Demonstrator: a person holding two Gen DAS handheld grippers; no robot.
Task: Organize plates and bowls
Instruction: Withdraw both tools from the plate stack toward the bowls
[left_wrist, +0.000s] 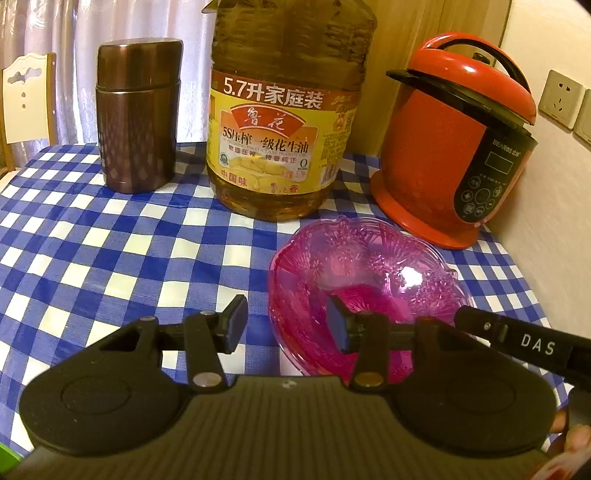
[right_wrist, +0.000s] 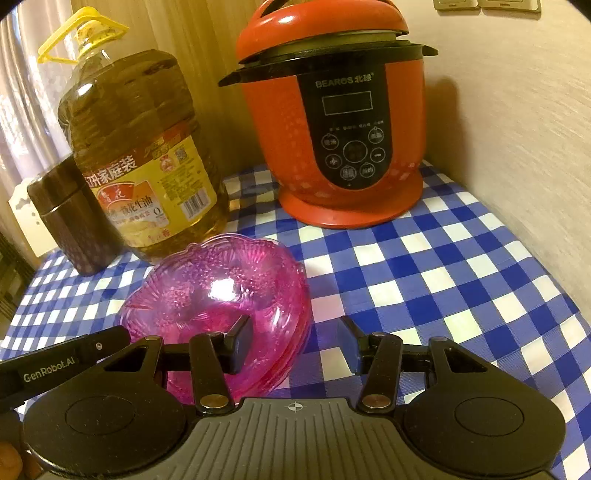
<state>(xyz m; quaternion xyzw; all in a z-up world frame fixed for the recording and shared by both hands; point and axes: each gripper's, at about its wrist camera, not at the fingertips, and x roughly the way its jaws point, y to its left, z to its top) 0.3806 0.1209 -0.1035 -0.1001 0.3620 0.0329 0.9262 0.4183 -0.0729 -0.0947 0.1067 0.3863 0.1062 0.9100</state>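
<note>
A pink see-through bowl (left_wrist: 369, 258), with layered rims that look like nested bowls, rests on the blue-and-white checked cloth (left_wrist: 92, 258). My left gripper (left_wrist: 287, 325) is open and straddles the bowl's left rim. Its right finger (left_wrist: 338, 328) hangs over the inside and its left finger stays outside; neither pad presses the rim. In the right wrist view the same pink bowl (right_wrist: 221, 280) has my right gripper (right_wrist: 296, 347) open across its right rim, left finger (right_wrist: 242, 347) inside. Each view also catches the other gripper's black side arm at its edge.
Behind the bowl stand a large cooking-oil jug (left_wrist: 284, 122), a brown lidded canister (left_wrist: 138, 118) and a red electric cooker (left_wrist: 454, 147) against the wall with sockets (left_wrist: 559, 98). A chair back (left_wrist: 26, 99) shows far left. Bare checked cloth (right_wrist: 461, 277) lies right of the bowl.
</note>
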